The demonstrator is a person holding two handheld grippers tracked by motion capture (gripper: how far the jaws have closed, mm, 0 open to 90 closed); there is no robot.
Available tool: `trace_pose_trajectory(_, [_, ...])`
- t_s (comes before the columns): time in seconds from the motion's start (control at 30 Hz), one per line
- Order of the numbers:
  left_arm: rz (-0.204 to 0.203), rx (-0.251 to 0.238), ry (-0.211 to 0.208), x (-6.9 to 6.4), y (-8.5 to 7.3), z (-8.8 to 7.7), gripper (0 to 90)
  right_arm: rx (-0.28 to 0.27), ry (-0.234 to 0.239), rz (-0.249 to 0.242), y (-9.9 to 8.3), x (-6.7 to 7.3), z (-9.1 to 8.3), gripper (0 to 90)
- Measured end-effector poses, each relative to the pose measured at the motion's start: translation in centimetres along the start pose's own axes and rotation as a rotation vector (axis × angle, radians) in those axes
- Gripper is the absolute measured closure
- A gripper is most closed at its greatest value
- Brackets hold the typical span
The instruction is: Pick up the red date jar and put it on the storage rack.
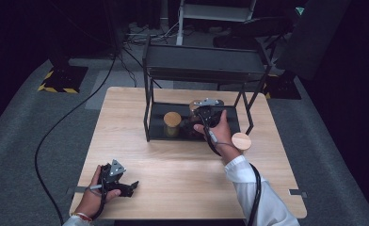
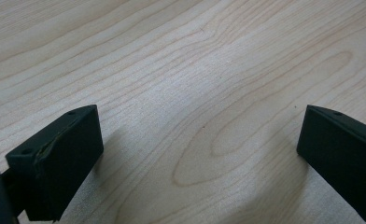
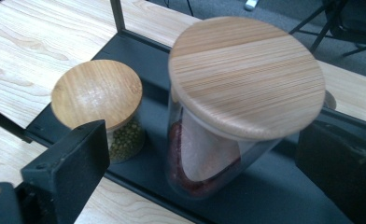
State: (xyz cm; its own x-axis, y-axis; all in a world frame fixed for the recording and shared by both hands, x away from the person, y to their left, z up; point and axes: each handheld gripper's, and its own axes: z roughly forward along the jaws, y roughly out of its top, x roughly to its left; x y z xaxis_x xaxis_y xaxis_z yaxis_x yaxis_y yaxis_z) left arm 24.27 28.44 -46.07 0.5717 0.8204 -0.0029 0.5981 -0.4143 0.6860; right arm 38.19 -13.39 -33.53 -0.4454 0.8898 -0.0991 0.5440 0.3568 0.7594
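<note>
Up front, the right gripper (image 1: 206,113) reaches into the lower level of a black rack (image 1: 149,113) that stands on the far half of the table (image 1: 173,179). In the right gripper view its fingers (image 3: 66,172) stand wide on either side of a tall glass jar (image 3: 209,158) with a wooden lid (image 3: 246,74); the jar sits between them on the rack's dark bottom shelf (image 3: 274,196), leaning a little, with something red inside, and I cannot tell whether the fingers touch the glass. Just beside it on the same shelf stands a shorter jar (image 3: 120,140) of small green beans under its own wooden lid (image 3: 97,91), close enough to crowd that side of the grip. The rack's thin uprights (image 3: 117,14) and top shelf (image 1: 206,61) hem in the reach from above and from the sides. A loose wooden disc (image 1: 241,141) lies on the table just outside the rack, next to the right hand's wrist. The left gripper (image 1: 121,186) rests well apart near the table's front left corner, its fingers (image 2: 59,163) spread wide over bare wood with nothing between them.
</note>
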Motion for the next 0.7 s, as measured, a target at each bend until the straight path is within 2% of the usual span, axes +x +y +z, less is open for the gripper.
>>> trace_pose_trajectory(0.2, [0.0,0.001,0.0,0.0,0.0,0.0,0.0,-0.022,-0.006,-0.018,-0.4,0.6,-1.4,3.2])
trace_pose_trajectory(0.4, [0.0,0.0,0.0,0.0,0.0,0.0,0.0,-0.049,0.014,-0.065,-1.3,1.2,-2.8,3.2])
trace_pose_trajectory(0.53, [0.001,0.0,0.0,0.0,0.0,0.0,0.0,-0.063,0.073,-0.082,-1.9,1.0,-3.9,3.2])
trace_pose_trajectory(0.7, [0.0,0.0,0.0,0.0,0.0,0.0,0.0,-0.088,0.098,-0.115,-2.7,1.2,-5.2,3.2])
